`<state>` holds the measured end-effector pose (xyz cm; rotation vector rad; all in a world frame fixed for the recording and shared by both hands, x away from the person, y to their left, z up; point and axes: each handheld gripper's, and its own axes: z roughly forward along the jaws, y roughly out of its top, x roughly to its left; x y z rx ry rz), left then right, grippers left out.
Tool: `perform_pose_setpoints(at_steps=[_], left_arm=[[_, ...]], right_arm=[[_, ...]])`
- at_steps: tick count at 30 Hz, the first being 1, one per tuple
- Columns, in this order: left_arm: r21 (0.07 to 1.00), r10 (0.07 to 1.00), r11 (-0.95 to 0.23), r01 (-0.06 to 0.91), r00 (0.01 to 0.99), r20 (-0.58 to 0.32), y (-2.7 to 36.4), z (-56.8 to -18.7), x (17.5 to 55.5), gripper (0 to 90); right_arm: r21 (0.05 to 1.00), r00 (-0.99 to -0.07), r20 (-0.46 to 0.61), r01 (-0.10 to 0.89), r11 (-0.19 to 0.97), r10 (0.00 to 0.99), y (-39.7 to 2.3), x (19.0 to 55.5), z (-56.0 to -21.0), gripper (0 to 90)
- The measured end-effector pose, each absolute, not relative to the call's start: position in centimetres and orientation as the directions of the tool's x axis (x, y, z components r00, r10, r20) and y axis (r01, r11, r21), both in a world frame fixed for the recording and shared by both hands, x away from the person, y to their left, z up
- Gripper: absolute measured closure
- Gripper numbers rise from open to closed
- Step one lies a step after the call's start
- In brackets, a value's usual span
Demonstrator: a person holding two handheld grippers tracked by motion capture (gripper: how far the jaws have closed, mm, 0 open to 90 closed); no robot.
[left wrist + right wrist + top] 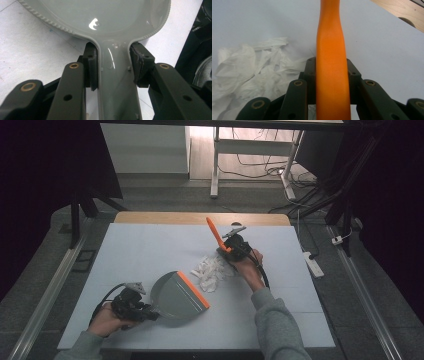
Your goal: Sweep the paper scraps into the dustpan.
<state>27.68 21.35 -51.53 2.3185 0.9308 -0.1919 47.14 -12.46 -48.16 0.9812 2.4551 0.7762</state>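
A grey dustpan [176, 296] with an orange lip lies on the white table, its mouth facing a pile of crumpled white paper scraps [211, 270]. My left gripper [150, 315] is shut on the dustpan's grey handle [117, 82], a pad pressing each side. My right gripper [227, 251] is shut on an orange brush handle [332, 75], which sticks up and away from it just right of the scraps [249, 72]. The brush head is hidden below the gripper.
The white table top [150, 250] has a wooden far edge [200, 218]. A white power strip [313, 262] lies on the floor to the right, and desk legs with cables stand beyond the table.
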Motion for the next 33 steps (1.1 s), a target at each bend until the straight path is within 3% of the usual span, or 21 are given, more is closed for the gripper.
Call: perform_pose_setpoints(at_steps=[33], left_arm=[[0.49,0.575,-0.56,0.668,0.74,-0.35,21.3,-51.6,27.8,61.7]], right_arm=[[0.628,-0.785,-0.114,0.418,0.656,0.609,-8.7,44.5,-48.5,70.6]])
